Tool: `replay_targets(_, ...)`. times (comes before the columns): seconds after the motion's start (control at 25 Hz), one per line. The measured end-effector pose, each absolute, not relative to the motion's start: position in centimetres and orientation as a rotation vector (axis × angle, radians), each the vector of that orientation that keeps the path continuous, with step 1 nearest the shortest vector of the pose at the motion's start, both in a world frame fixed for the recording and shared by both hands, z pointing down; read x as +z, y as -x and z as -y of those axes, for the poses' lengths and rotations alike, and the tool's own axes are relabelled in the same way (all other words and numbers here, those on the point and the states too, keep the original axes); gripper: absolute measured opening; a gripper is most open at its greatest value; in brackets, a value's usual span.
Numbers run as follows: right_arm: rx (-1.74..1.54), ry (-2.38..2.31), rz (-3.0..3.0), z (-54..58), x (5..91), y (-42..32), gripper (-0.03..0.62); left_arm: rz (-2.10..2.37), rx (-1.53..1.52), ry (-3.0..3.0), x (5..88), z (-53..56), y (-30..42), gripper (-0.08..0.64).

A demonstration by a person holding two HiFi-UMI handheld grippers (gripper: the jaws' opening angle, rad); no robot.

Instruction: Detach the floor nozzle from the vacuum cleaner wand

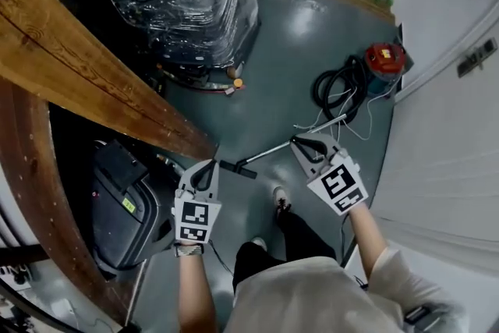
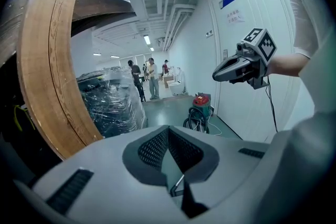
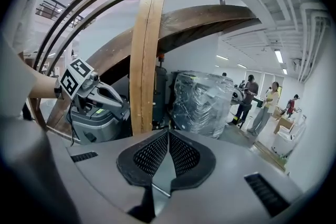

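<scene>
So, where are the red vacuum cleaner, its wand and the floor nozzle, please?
red vacuum cleaner (image 1: 384, 57): head view, on its red top.
wand (image 1: 269, 152): head view, on the middle of the visible metal tube.
floor nozzle (image 1: 238, 168): head view, on the dark bar.

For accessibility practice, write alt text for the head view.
The left gripper and right gripper, both shut and empty, hover over a vacuum wand lying on the floor, floor nozzle at its end; a red vacuum cleaner stands beyond.

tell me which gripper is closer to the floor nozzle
The left gripper: in the head view its tip is beside the nozzle, while the right gripper is over the middle of the wand.
</scene>
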State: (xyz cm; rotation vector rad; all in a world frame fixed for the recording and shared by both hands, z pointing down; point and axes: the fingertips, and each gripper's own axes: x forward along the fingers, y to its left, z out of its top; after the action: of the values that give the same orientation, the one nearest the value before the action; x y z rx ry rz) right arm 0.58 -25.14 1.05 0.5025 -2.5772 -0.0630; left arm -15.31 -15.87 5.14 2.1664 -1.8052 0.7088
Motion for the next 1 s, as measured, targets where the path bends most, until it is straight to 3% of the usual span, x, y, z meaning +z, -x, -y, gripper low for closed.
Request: replay_targets(1.0, -0.055, -0.427, 2.558, 28.6, 22.5, 5.9, 0.031, 1.749, 0.699, -2.113, 26.2, 19.6, 18.0, -0.002)
